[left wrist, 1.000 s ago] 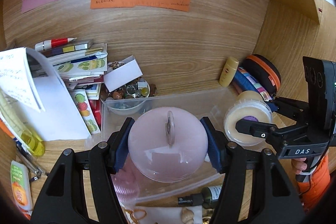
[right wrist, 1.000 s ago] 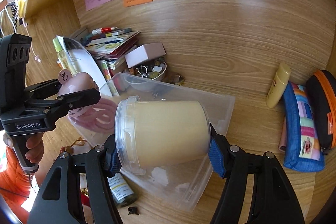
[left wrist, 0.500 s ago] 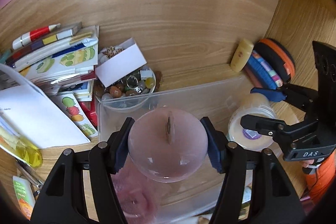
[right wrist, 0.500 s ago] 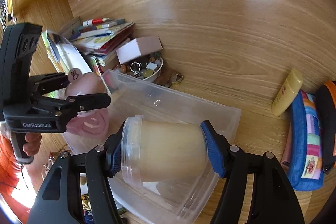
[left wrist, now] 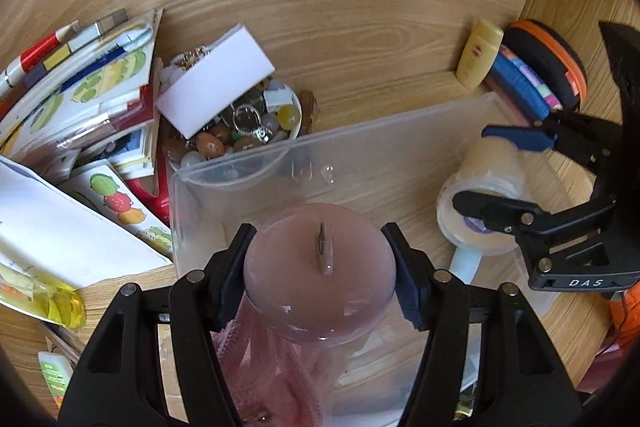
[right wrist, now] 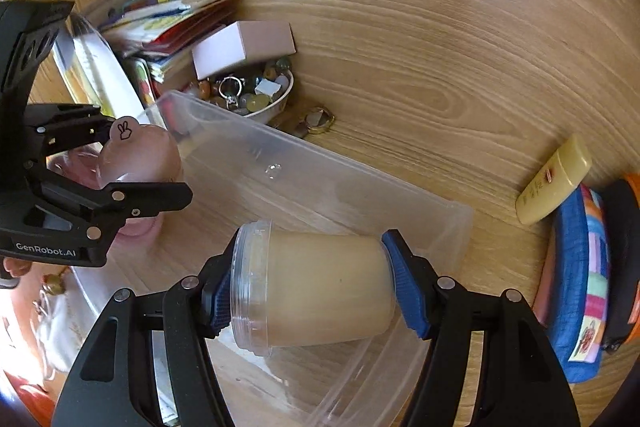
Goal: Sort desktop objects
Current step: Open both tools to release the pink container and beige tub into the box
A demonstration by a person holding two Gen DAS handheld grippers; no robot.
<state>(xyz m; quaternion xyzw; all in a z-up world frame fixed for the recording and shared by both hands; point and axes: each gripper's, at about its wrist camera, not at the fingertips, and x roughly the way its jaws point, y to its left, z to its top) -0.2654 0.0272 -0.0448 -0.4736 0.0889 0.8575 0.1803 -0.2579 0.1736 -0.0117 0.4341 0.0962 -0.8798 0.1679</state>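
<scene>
My left gripper (left wrist: 320,267) is shut on a round pink jar (left wrist: 320,279), its blue pads pressing both sides. It hangs inside the left end of a clear plastic bin (left wrist: 360,147). In the right wrist view the pink jar (right wrist: 140,159) shows a small tab with a hand sign. My right gripper (right wrist: 312,287) is shut on a clear jar of cream-coloured stuff (right wrist: 320,287), held sideways with its lid to the left, over the right end of the clear bin (right wrist: 320,179). From the left wrist view that cream jar (left wrist: 480,211) sits low in the bin.
A bowl of beads and rings (left wrist: 240,135) with a white card (left wrist: 216,83) stands behind the bin. Books and papers (left wrist: 80,99) pile at the left. A yellow tube (right wrist: 556,179), a blue pouch (right wrist: 576,287) and a black-orange case (left wrist: 548,63) lie at the right.
Both grippers have sunk and tipped downward with their jars, from above the bin's rim to inside it. The wall notes have slid out of the top of both views.
</scene>
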